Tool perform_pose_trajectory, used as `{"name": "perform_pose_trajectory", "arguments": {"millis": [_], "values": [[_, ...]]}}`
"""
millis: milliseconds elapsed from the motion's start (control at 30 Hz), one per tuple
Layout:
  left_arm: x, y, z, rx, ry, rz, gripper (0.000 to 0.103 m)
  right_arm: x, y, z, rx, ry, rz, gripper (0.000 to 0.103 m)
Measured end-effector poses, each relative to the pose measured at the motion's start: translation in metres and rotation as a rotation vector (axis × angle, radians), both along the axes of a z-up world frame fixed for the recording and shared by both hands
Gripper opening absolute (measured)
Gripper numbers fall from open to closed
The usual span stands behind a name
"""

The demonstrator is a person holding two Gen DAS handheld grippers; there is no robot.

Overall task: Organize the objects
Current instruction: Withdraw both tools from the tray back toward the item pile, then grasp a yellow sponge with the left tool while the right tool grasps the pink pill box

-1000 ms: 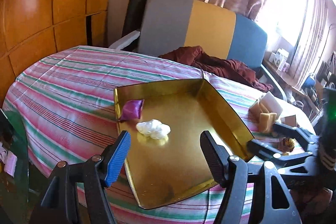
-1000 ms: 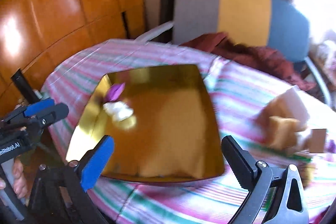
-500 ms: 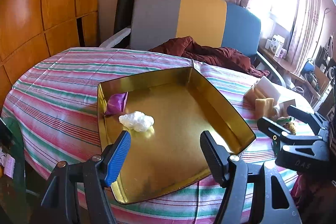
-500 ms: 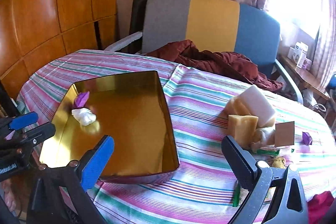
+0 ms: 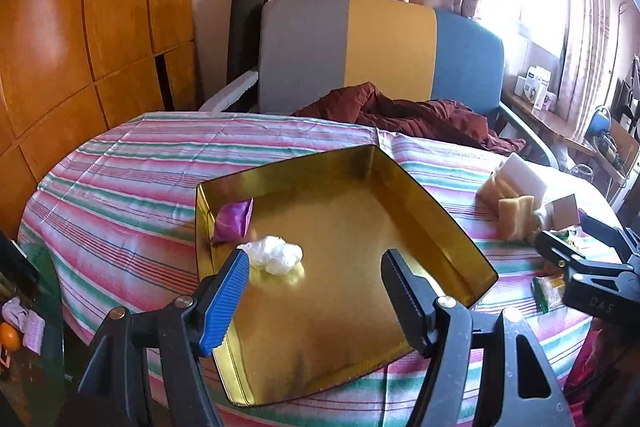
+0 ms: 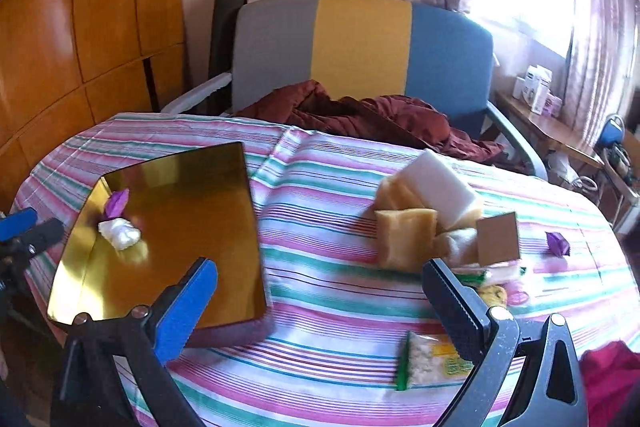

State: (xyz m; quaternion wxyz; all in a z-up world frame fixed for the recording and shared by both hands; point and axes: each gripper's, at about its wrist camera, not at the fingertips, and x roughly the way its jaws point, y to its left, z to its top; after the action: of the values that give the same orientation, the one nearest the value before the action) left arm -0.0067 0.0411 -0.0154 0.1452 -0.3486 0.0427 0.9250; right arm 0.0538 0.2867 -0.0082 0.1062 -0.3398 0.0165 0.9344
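Meanwhile, both tools stand wide open and empty over a striped tabletop (image 6: 320, 307), with the sorting only begun. The left tool (image 5: 314, 279) hangs over the gold tray (image 5: 436, 227) at the centre of its frame, nothing between its fingers. The right tool (image 6: 320, 291) has swung away from the tray over the last second: the tray (image 6: 252, 227), which filled its view then, now sits at the left of the frame, and the loose pile has come to the centre right. That suggests the right tool is heading for its next pick while the left waits by the tray.

Two items already lie in the tray's far left corner: a purple wrapper (image 5: 232, 221) and, just beside it, a white plastic wad (image 5: 276, 255). The rest remains on the cloth: a white sponge (image 6: 444, 187) leaning on tan sponges (image 6: 404, 239), a brown card (image 6: 498, 237) standing against them, and a small purple piece (image 6: 558, 243) apart at the right.

The right view alone shows a green-edged snack packet (image 6: 428, 359) low in the frame, near the black finger, and the whole spread of the pile. The left view alone shows the tray's floor in full and the right tool (image 5: 576, 247) at the right edge, reaching toward the pile.
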Motion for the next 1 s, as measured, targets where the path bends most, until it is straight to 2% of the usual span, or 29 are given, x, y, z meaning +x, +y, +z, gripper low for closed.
{"name": "perform_pose_trajectory", "arguments": {"millis": [200, 333, 667, 833, 1000], "values": [[-0.002, 0.008, 0.001, -0.009, 0.009, -0.023, 0.069, 0.009, 0.038, 0.003, -0.013, -0.017, -0.073, 0.103], [-0.002, 0.019, 0.000, -0.013, 0.001, -0.074, 0.069, 0.015, 0.071, 0.011, -0.069, -0.008, -0.130, 0.103], [0.004, 0.061, 0.000, 0.000, -0.035, -0.237, 0.069, 0.039, 0.184, 0.036, -0.153, 0.074, -0.402, 0.103], [0.005, 0.086, -0.001, -0.002, -0.063, -0.306, 0.069, 0.052, 0.233, 0.020, -0.193, 0.098, -0.519, 0.103], [0.001, 0.121, 0.001, 0.022, -0.100, -0.376, 0.069, 0.067, 0.266, -0.010, -0.354, 0.090, -0.601, 0.103]]}}
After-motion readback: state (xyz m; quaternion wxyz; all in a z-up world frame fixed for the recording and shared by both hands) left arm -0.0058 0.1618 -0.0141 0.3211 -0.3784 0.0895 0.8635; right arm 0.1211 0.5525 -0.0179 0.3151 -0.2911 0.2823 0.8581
